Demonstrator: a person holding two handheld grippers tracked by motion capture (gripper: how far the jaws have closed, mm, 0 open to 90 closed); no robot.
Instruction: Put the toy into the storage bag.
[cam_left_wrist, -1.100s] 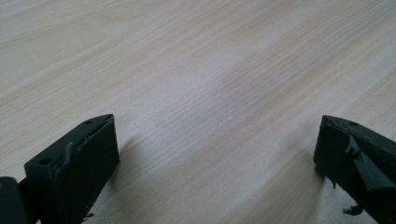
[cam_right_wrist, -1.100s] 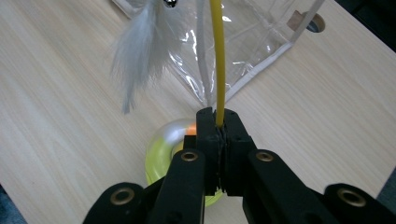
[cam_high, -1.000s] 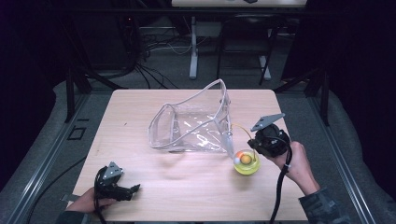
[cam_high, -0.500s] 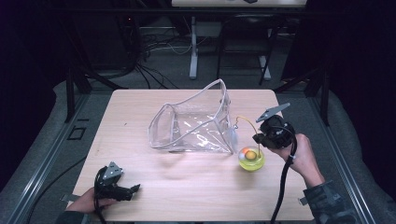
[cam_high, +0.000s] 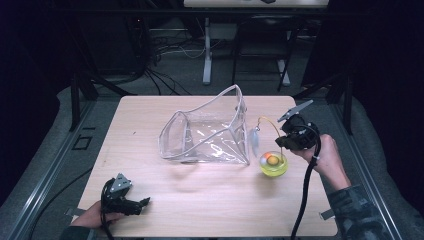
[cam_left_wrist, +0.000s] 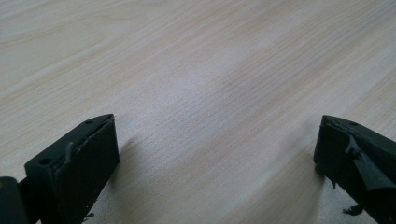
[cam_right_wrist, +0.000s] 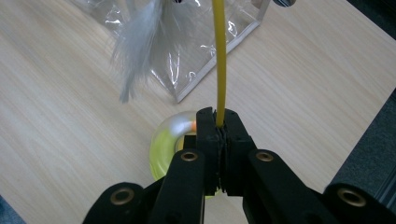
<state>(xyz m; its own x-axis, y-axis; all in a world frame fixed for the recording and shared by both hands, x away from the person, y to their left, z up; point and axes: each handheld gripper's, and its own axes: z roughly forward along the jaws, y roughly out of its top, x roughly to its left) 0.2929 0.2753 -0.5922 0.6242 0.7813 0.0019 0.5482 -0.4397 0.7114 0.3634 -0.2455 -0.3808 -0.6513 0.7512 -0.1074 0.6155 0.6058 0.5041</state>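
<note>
yellow stem clamped in the right jaws, feather hanging by the pouch

in the right gripper view the right gripper (cam_right_wrist: 219, 127) has its two black jaws pressed together on a thin yellow stem (cam_right_wrist: 219, 60), which rises straight out from between the tips. the stem belongs to a feather toy: in the high view it arches up and over from the right gripper (cam_high: 286, 139) toward the left, and a pale white feather (cam_high: 254, 142) hangs from its far end. in the right gripper view the feather (cam_right_wrist: 140, 51) looks soft and ragged, drooping down in front of the clear plastic.

directly below the jaws sits the toy's round base (cam_high: 273, 164), a translucent yellow-green dome with an orange spot inside (it rests on the table (cam_high: 210, 200), just off the right corner of the pouch). the clear pouch (cam_high: 205, 137) stands open near the middle of the table, its light trim edging the walls; the feather hangs just beside its right wall.

the left gripper (cam_high: 125, 202) rests at the near left edge, well apart from the toy. in the left gripper view its jaws stand wide apart with bare wood between them.
</note>
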